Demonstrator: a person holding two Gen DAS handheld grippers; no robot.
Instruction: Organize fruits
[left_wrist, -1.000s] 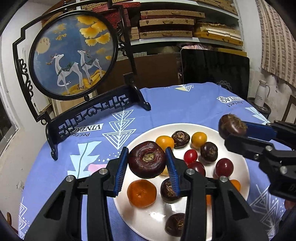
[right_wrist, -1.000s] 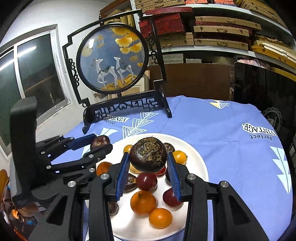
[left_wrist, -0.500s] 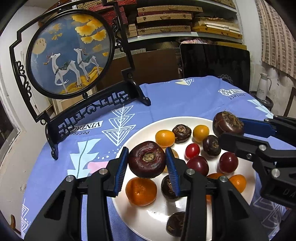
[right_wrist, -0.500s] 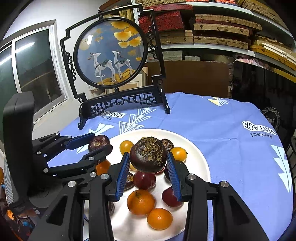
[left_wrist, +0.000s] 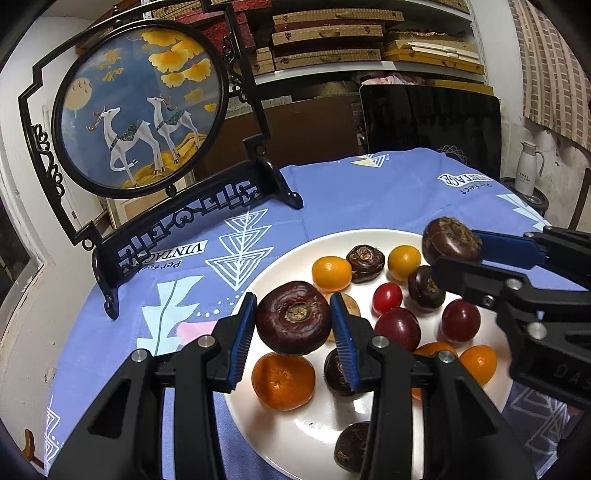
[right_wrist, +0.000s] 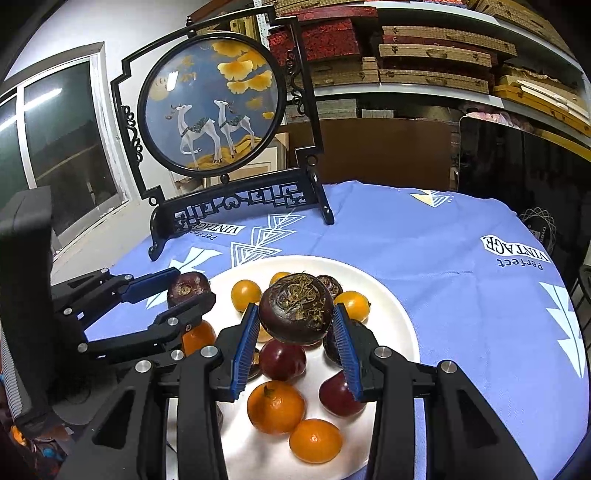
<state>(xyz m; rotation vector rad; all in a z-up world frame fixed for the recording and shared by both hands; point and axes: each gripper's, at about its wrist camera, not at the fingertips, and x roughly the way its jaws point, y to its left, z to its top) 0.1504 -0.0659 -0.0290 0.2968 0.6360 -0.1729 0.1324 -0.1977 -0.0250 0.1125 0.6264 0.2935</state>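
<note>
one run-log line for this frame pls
left gripper: shut on water chestnut | right gripper: shut on second water chestnut | both above plate

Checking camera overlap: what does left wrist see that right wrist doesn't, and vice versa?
Left wrist only: white jug on a stand at far right, patterned curtain.
Right wrist only: window at left.
Both: white plate of fruit on the blue tablecloth, deer screen, shelves of boxes, left gripper shut on a dark water chestnut, right gripper shut on another chestnut.
</note>
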